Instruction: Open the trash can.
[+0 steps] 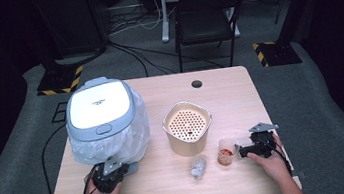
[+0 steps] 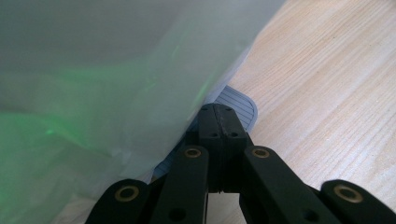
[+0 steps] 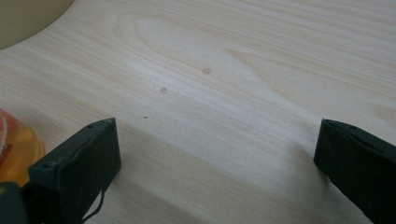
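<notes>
A grey and white lidded cooker stands at the table's left, wrapped in a clear plastic bag. My left gripper lies at the cooker's near side, shut, its tips beside the bag's edge and over a ribbed grey tab. Nothing shows between its jaws. A small clear cup with orange-red contents stands at the front right. My right gripper rests just right of the cup, jaws wide open over bare wood.
A beige pot with a perforated tray inside stands mid-table. A crumpled piece of clear plastic lies in front of it. The wooden table has a round hole near its far edge. A chair stands beyond.
</notes>
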Action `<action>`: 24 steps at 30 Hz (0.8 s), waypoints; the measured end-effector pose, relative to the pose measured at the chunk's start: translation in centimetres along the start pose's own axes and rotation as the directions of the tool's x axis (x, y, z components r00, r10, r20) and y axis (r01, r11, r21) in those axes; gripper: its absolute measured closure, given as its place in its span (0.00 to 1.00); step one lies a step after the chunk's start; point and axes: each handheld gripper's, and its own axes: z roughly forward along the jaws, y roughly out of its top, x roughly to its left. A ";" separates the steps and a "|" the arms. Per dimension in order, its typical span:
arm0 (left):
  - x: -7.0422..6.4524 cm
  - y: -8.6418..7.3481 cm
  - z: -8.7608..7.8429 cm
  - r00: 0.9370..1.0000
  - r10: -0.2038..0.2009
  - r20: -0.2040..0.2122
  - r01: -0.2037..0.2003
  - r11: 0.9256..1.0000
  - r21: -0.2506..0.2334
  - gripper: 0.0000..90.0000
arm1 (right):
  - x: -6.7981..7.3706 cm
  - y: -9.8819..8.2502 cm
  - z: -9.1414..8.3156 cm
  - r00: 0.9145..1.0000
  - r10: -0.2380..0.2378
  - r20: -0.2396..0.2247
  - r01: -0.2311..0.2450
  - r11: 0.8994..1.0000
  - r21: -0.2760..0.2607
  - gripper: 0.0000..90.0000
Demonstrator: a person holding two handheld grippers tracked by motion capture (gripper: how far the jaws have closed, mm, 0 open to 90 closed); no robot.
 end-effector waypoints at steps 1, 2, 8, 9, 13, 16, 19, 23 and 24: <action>0.0 0.0 0.0 1.000 0.000 0.000 0.000 1.000 0.000 1.00 | 0.0 0.0 0.0 1.000 0.000 0.000 0.000 1.000 0.000 0.00; -0.1 -0.1 0.0 1.000 -0.010 0.001 0.010 1.000 -0.010 1.00 | 0.0 0.0 0.0 1.000 0.000 0.000 0.000 1.000 0.000 0.00; 0.1 0.0 0.0 1.000 0.003 0.004 -0.004 1.000 0.006 1.00 | 0.0 0.0 0.0 1.000 0.001 -0.003 -0.001 1.000 -0.001 0.00; 0.1 0.0 0.0 1.000 0.003 0.004 -0.004 1.000 0.006 1.00 | 0.0 0.0 0.0 1.000 0.001 -0.003 -0.001 1.000 -0.001 0.00; 0.0 0.0 0.0 1.000 0.002 0.000 -0.002 1.000 -0.002 1.00 | 0.0 0.0 0.0 1.000 0.002 -0.002 -0.002 1.000 0.000 0.00; 0.1 0.0 0.0 1.000 0.004 0.005 -0.004 1.000 0.006 1.00 | 0.0 0.0 0.0 1.000 0.003 -0.002 -0.003 1.000 0.000 0.00; 0.1 0.0 0.0 1.000 0.009 0.002 -0.009 1.000 0.010 1.00 | 0.0 0.0 0.0 1.000 0.004 -0.004 -0.004 1.000 0.000 0.00; 0.0 0.0 0.1 1.000 0.005 -0.007 -0.005 1.000 -0.001 1.00 | 0.0 0.0 0.0 1.000 0.004 -0.004 -0.004 1.000 0.000 0.00; -0.1 0.0 0.1 1.000 -0.004 -0.001 0.004 1.000 0.001 1.00 | 0.0 0.0 0.0 1.000 0.001 -0.004 -0.001 1.000 -0.001 0.00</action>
